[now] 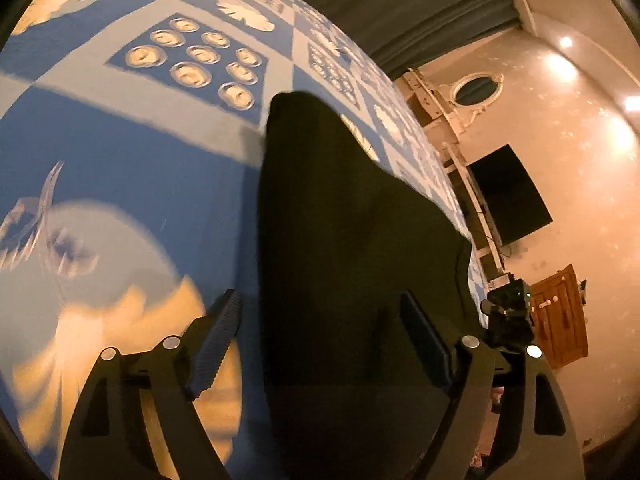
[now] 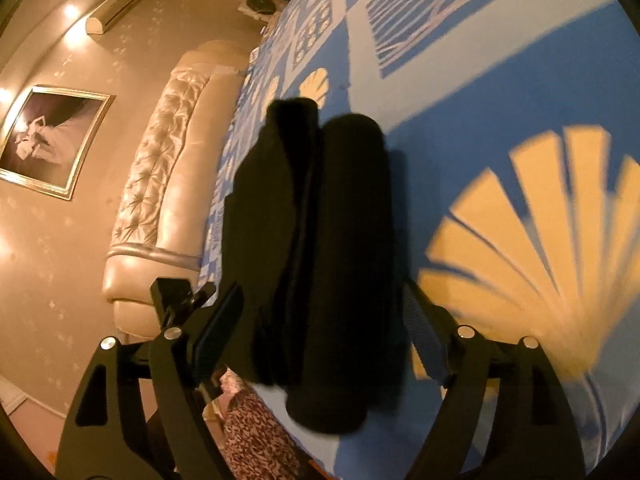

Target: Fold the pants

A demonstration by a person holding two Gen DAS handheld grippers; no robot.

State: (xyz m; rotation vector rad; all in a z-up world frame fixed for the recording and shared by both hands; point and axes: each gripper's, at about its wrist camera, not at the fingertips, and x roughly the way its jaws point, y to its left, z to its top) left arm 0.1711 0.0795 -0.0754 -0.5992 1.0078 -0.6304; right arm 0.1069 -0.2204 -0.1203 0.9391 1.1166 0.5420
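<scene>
- the black fabric pants [image 2: 320, 248], folded into a thick bundle, lie at the near edge of the bed, on its blue patterned bedspread [image 1: 132, 168].
- left tool [image 1: 320, 340] and right tool [image 2: 320, 340]: both stand apart, straddling the bundle, pads not pressing on it.
- to finish well, i'd draw both tools straight back without snagging cloth, then check that the fold stays flat.
</scene>
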